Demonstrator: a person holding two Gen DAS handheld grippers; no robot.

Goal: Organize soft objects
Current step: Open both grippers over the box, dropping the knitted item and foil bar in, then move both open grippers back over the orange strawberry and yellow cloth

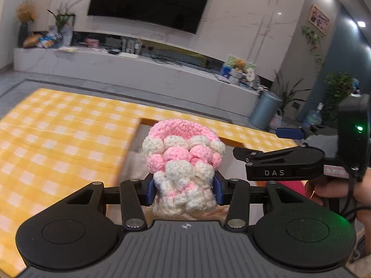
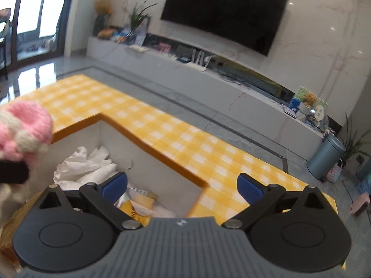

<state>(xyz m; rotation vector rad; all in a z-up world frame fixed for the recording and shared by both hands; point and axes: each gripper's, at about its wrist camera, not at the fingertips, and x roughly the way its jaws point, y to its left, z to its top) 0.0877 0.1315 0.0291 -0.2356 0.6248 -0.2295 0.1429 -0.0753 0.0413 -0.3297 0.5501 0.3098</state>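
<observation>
Left gripper (image 1: 185, 191) clamps the pink-and-white crocheted pouch (image 1: 184, 159) by its lower part, held up above the yellow checked tablecloth (image 1: 58, 134) beside the white-walled box (image 2: 148, 153) holding crumpled white paper (image 2: 85, 164), while right gripper (image 2: 183, 185) hangs over that box, jaws spread wide, nothing between them.

Left gripper (image 1: 185, 191) clamped; right gripper (image 2: 182, 186) apparently spread wide.

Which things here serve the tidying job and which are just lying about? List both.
Job:
- pink and white crocheted yarn piece, clamped in the left gripper
- open white-walled box holding crumpled white paper
- right gripper, open, empty

Lying about:
- black wall television
- grey pedal bin
- potted plants
</observation>
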